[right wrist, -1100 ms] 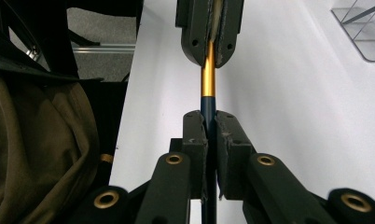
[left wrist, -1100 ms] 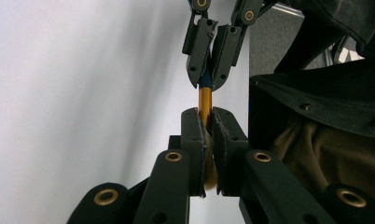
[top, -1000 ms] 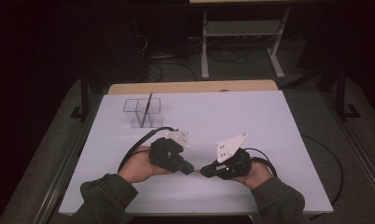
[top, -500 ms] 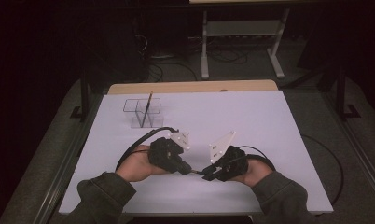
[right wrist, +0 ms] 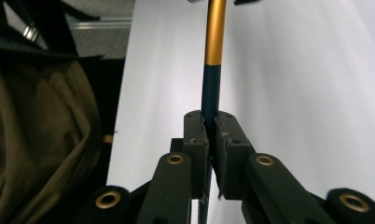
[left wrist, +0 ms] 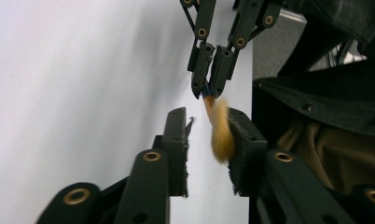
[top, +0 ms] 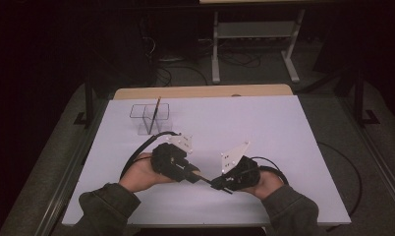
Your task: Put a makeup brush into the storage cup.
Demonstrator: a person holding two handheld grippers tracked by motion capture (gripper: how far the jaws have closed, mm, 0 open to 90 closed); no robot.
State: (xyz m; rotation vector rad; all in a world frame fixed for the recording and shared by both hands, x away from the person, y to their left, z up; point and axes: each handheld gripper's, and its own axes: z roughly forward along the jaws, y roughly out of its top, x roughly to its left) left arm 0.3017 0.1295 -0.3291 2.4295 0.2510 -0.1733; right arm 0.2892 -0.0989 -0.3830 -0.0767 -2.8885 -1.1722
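My right gripper [right wrist: 209, 128] has its fingers [right wrist: 196, 135] clamped on the dark blue handle of a paintbrush [right wrist: 212, 60], which runs up the middle of the right gripper view to a gold ferrule near the top edge. In the left gripper view I see what that view hides: the brush's tawny bristle tuft [left wrist: 220, 130] hangs between the fingers [left wrist: 176, 144] of my left gripper [left wrist: 208, 140], which stand narrowly apart, the tuft lying against the right-hand one and clear of the other. The right gripper [left wrist: 208, 91] comes down from the top centre of that frame, pinching the handle just above the tuft.

In the high view both grippers sit low in the frame over the white table [top: 284, 128], tips pointed at each other, left gripper [top: 195, 174] angled down to the right, right gripper [top: 217, 184] angled left. Both forearms enter from the bottom edge. In the upper left, a clear compartment holder [top: 151, 118] stands with a thin stick leaning in it.
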